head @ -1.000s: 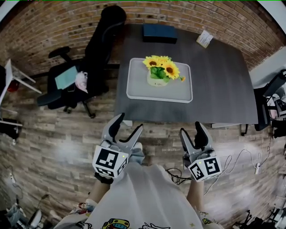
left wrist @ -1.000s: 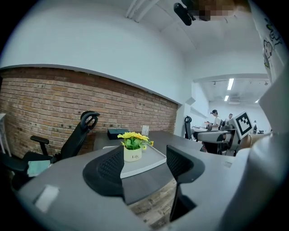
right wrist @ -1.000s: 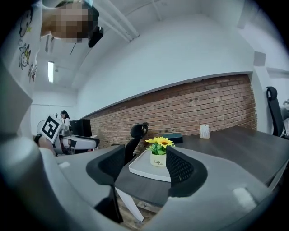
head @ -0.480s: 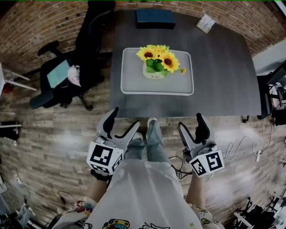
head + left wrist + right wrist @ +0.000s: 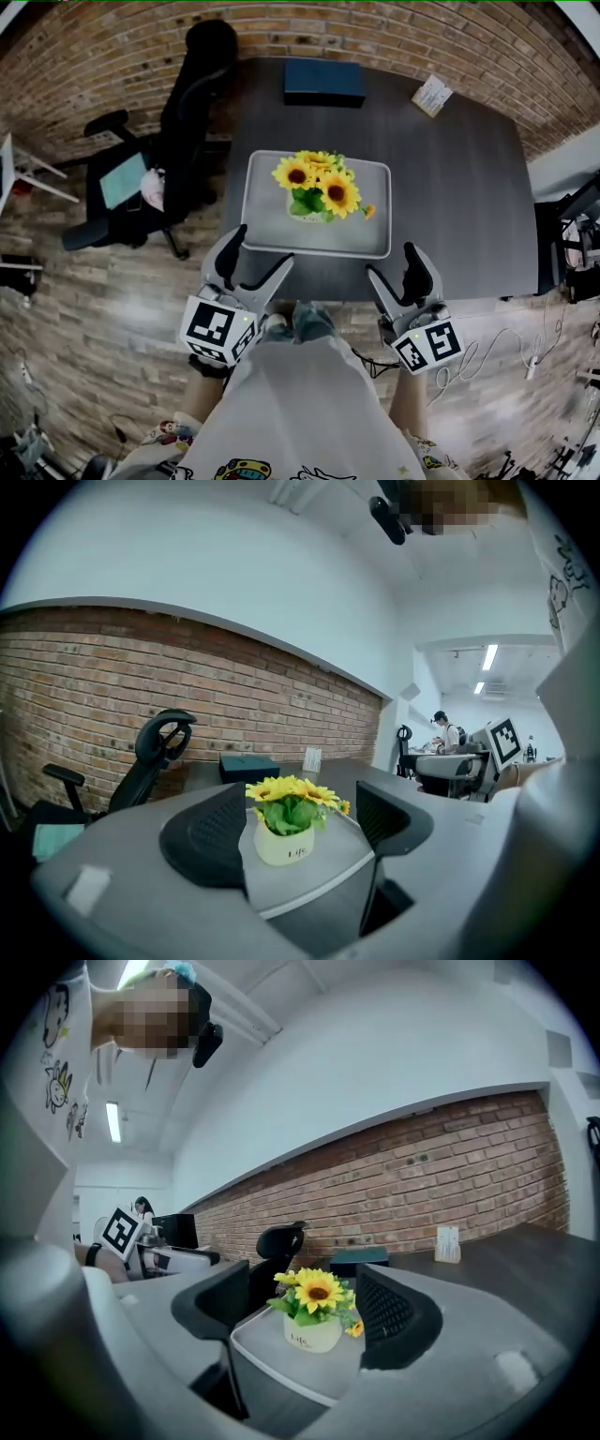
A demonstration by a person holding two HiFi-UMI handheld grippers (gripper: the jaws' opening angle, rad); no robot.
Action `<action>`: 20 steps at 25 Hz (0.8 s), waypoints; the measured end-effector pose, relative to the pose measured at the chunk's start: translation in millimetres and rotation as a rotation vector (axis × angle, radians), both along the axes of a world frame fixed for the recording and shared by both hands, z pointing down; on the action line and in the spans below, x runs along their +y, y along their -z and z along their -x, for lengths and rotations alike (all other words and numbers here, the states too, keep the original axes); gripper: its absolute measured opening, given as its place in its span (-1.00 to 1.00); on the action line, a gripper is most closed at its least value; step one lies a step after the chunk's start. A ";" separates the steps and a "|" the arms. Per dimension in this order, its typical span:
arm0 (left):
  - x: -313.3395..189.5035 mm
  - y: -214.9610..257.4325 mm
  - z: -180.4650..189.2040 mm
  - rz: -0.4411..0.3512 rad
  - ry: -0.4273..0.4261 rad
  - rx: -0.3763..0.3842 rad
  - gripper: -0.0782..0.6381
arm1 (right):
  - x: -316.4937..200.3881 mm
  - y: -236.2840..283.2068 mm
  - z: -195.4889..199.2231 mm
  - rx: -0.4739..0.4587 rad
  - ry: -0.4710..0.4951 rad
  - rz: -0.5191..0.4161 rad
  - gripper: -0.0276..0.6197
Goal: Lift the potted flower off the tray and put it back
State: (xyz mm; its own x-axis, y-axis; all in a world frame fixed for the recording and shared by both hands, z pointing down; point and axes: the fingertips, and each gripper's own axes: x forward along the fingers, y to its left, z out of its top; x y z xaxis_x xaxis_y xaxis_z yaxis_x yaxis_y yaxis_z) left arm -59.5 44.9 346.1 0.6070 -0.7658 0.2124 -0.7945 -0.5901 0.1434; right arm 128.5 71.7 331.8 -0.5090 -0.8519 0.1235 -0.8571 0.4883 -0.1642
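Observation:
A pot of yellow sunflowers (image 5: 317, 190) stands upright in a white pot on the grey tray (image 5: 267, 232), which lies on the dark table (image 5: 459, 187). My left gripper (image 5: 257, 259) hovers at the table's near edge, left of the tray's front rim; its jaws are opening with nothing between them. My right gripper (image 5: 398, 267) hangs at the near edge on the right, jaws also opening and empty. In the left gripper view the flower pot (image 5: 286, 825) shows ahead between the jaws, and likewise the pot (image 5: 314, 1321) in the right gripper view.
A black office chair (image 5: 173, 131) stands left of the table. A dark blue box (image 5: 324, 82) and a small card (image 5: 431, 95) lie at the table's far side. Another desk edge and chair (image 5: 572, 234) sit at the right. Cables (image 5: 506, 347) trail on the wooden floor.
Both grippers have moved forward from over the floor to the table's near edge, and their jaws have spread wider. The pot and tray have not moved on the table.

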 end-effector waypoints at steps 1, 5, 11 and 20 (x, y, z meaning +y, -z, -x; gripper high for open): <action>-7.4 2.3 -3.3 -0.005 0.003 0.003 0.27 | -9.8 5.0 -2.0 -0.001 0.012 -0.015 0.17; -30.4 12.1 -12.4 -0.021 0.018 0.006 0.32 | -40.6 17.4 -4.3 -0.004 0.064 -0.052 0.22; -49.2 15.9 -11.3 -0.026 0.053 0.006 0.36 | -66.4 16.7 0.4 -0.008 0.130 -0.052 0.29; -66.3 13.1 -8.1 -0.018 0.010 0.026 0.37 | -85.4 13.5 9.0 -0.002 0.128 -0.032 0.33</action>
State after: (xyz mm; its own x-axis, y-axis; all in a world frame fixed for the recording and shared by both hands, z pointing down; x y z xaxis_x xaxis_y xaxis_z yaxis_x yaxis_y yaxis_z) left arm -51.5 -21.4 333.0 0.6044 -0.7755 0.1825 -0.7966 -0.5848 0.1532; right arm 119.5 -13.7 318.3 -0.6141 -0.7833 0.0960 -0.7870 0.5988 -0.1483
